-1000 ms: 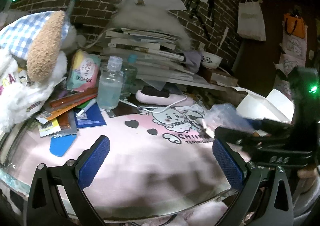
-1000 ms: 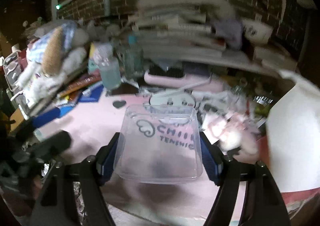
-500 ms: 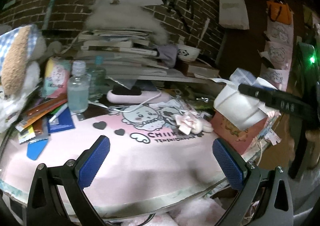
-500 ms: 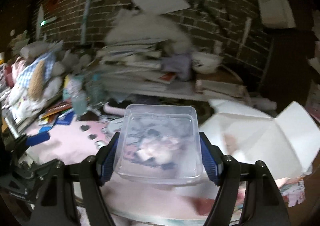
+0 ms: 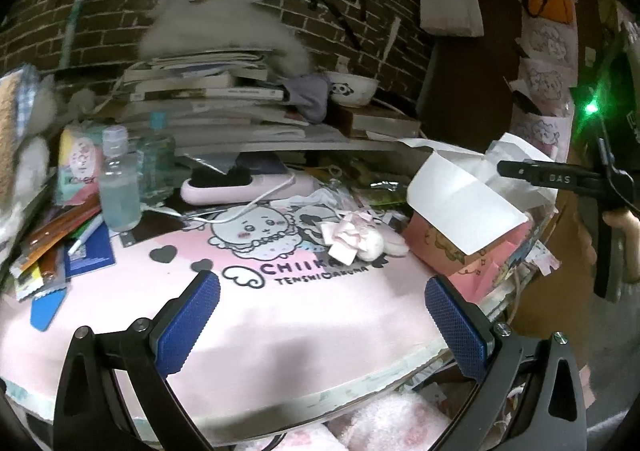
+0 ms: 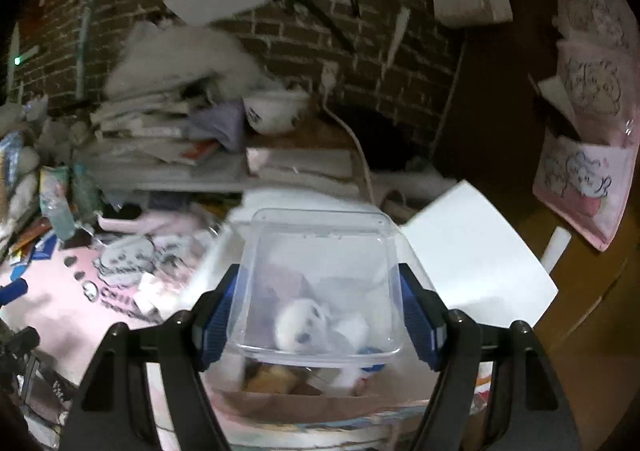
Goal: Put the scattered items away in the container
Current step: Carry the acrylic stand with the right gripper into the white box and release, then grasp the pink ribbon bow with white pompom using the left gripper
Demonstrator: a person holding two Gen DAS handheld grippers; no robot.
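Holding a clear plastic tub (image 6: 320,283) between their pads, the right tongs (image 6: 320,315) carry it above an open pink box (image 5: 472,251) at the right edge of the tabletop (image 5: 280,323); the box appears to be the container, with small items dimly visible inside. The left tongs (image 5: 320,327) stand wide apart and empty over the pink mat. Judged progress: early to middling. Outstanding on the tabletop: a pink bow-like piece (image 5: 352,239), two bottles (image 5: 120,187), pens and packets (image 5: 52,247) at the left. Whether the tub itself goes into the box cannot be told.
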